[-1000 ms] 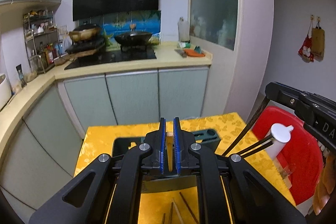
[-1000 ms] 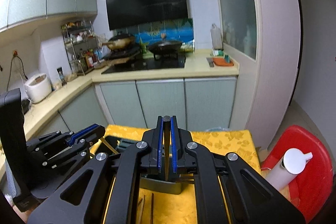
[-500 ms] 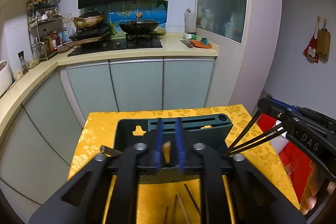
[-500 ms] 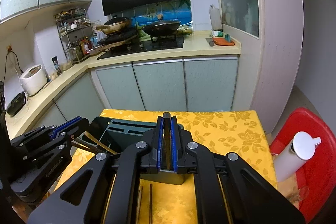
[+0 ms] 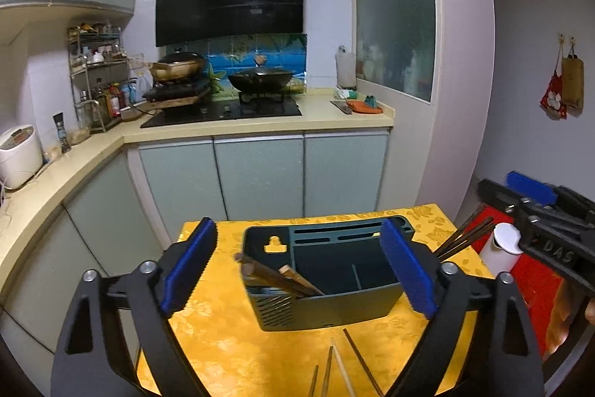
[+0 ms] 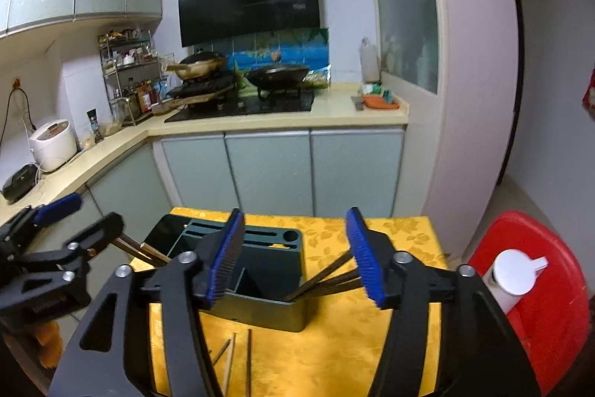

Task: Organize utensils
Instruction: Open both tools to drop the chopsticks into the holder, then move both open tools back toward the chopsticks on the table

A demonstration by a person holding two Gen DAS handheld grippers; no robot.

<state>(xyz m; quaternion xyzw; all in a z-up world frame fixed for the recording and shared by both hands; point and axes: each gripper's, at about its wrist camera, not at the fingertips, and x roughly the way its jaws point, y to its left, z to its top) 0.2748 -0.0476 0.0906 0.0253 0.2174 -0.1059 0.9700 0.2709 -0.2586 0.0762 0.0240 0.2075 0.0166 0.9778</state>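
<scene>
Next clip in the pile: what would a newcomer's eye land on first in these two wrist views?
The yellow tablecloth stands out, with the dark green utensil holder in its middle and chopsticks leaning in its left compartment. Each hand-held gripper frames it with blue pads spread apart: the left hand-held gripper and the right hand-held gripper, whose jaws have just been opening with nothing pressed between them. A red chair sits at the right.

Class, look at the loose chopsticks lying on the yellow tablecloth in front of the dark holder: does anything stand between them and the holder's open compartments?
Nothing visible does. The loose chopsticks lie on bare yellow tablecloth just before the holder, whose middle compartment stands open.
</scene>
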